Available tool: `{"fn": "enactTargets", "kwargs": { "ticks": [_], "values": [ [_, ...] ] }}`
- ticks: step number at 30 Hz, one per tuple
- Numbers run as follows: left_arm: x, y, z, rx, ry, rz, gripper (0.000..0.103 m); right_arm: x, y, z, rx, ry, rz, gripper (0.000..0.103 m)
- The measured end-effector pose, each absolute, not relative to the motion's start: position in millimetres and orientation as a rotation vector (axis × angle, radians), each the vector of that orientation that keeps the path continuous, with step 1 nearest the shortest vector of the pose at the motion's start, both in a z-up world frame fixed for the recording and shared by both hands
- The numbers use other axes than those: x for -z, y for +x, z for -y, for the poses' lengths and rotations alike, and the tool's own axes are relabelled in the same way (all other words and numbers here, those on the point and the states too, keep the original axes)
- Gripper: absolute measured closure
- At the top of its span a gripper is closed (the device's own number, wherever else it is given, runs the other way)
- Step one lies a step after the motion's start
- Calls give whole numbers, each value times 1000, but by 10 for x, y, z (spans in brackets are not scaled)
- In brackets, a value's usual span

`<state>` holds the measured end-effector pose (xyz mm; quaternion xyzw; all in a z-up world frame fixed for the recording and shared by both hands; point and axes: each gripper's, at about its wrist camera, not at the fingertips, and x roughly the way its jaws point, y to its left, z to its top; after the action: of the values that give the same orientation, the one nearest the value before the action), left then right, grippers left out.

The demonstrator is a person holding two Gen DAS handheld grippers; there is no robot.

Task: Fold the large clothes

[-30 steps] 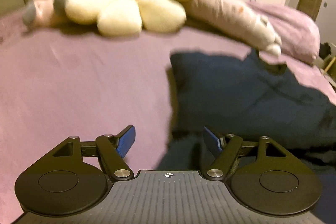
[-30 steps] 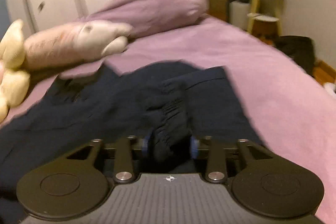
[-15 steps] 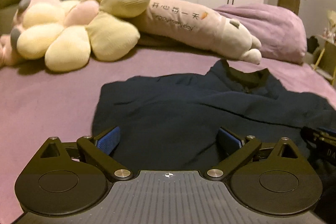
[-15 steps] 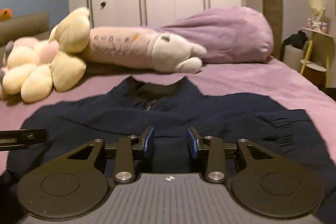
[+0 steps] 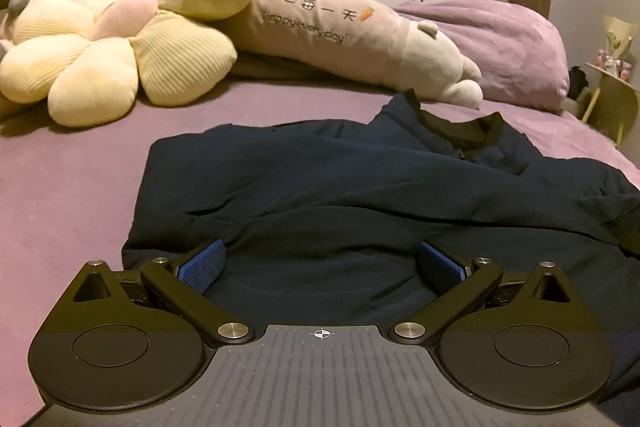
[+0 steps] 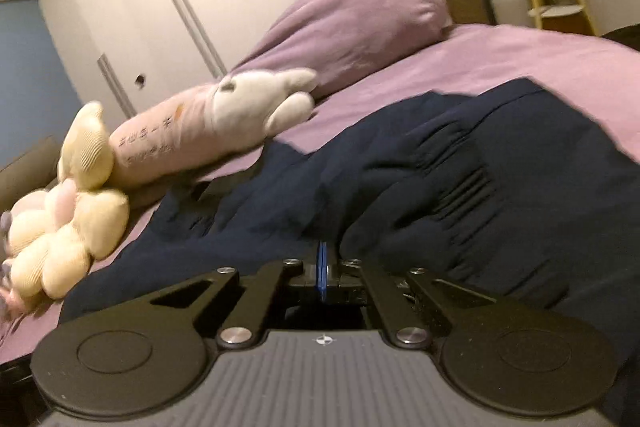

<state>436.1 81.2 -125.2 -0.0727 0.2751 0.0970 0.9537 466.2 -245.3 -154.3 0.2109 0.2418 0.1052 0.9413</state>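
A dark navy garment (image 5: 360, 187) lies spread and rumpled on the purple bed, its collar at the far side. My left gripper (image 5: 320, 263) is open, its blue pads wide apart just above the garment's near edge, holding nothing. In the right wrist view the same garment (image 6: 440, 179) is bunched with a ribbed cuff showing. My right gripper (image 6: 322, 267) is shut, its blue pads pressed together at the garment's near fold; whether cloth is between them I cannot tell. The view is tilted.
A yellow flower plush (image 5: 120, 55), a long pink rabbit pillow (image 5: 340, 31) and a purple pillow (image 5: 500, 47) lie along the bed's far side. White wardrobes stand behind. A yellow side table (image 5: 612, 99) is at the right.
My right gripper has closed from part open to fully shut and has tilted and swung right. My left gripper has stayed open and moved slightly closer over the garment.
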Motion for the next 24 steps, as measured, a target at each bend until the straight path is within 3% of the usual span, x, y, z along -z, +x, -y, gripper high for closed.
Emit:
{"fn": "enactTargets", "kwargs": {
  "ticks": [7,13,14,16,18,24],
  "values": [
    [1293,4356,-844,-181,-165,-549,0,1597,4584,2722,-160,509,-454,103],
    [1223,4276,-868,-160,-144,-573,0,1474,4595,2681,-149,475,-555,103],
    [1217,4234,-875,-149,-136,-572,0,1406,4506,2736,-148,503,-577,100],
    [1216,4148,-905,-133,-143,-568,0,1332,4195,2939,-161,620,-574,79],
    [1189,4098,-906,-139,-144,-568,0,1348,3895,3138,-144,730,-569,49],
    [1099,3934,-818,-154,-100,-582,0,1440,3894,3359,-134,910,-632,47]
  ]
}}
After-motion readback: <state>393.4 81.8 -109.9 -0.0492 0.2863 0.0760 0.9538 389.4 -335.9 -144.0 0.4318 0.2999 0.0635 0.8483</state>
